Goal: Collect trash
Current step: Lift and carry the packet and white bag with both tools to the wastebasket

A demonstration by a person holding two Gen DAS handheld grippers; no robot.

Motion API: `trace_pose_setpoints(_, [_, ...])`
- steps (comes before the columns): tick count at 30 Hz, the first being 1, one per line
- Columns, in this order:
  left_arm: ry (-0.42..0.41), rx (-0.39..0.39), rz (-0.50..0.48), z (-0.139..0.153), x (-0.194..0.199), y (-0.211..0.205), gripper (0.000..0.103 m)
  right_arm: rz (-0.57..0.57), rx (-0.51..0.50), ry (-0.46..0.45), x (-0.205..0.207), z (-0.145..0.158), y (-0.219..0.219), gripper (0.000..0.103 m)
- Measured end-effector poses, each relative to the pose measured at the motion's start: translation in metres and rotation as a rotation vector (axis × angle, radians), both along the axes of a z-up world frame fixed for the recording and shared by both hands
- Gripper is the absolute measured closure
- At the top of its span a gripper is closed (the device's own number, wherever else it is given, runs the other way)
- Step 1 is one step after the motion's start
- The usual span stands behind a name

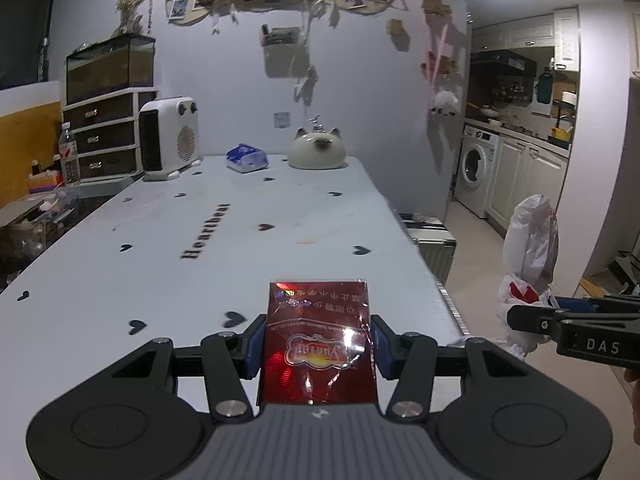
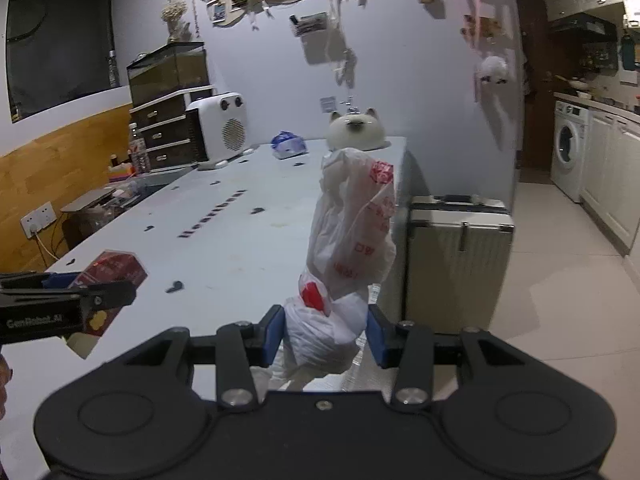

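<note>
Left claw (image 1: 318, 346) pinching crinkled red foil cigarette packet (image 1: 318, 340) above pale desk (image 1: 200, 240), right claw (image 2: 326, 336) pinching white plastic bag (image 2: 352, 232) beside desk; bagging pending.

A home is showing: a washing machine (image 1: 477, 164) standing in the kitchen, photos (image 1: 176, 8) hanging above the tabletop (image 1: 200, 240).

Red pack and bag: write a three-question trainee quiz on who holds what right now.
1. True or false: the left gripper is shut on the red pack.
2. Which gripper holds the white bag? A) left B) right C) neither
3. Fill in: past the table, a ____ stands on the floor.

Key: 1 true; 2 B; 3 suitcase.
</note>
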State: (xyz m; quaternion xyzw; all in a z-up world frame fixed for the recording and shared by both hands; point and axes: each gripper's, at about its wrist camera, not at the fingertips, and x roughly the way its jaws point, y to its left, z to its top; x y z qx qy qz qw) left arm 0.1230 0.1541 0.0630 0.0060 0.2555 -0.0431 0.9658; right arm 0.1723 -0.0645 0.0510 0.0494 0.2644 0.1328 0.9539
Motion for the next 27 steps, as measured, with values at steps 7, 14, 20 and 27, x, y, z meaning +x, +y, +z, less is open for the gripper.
trace_pose_setpoints(7, [-0.023, -0.001, -0.026, -0.001, -0.02, -0.049, 0.05, -0.035, -0.012, -0.013, -0.027, -0.002, -0.049, 0.058])
trace_pose_setpoints(14, [-0.027, -0.007, -0.09, -0.008, -0.029, -0.109, 0.05, -0.097, -0.007, -0.015, -0.049, -0.009, -0.106, 0.058])
trace_pose_setpoints(20, [-0.009, -0.004, -0.149, -0.02, -0.028, -0.162, 0.05, -0.163, -0.003, -0.007, -0.063, -0.019, -0.158, 0.058])
trace_pose_setpoints(27, [0.017, -0.014, -0.208, -0.037, -0.019, -0.219, 0.05, -0.215, -0.011, 0.016, -0.071, -0.038, -0.208, 0.058])
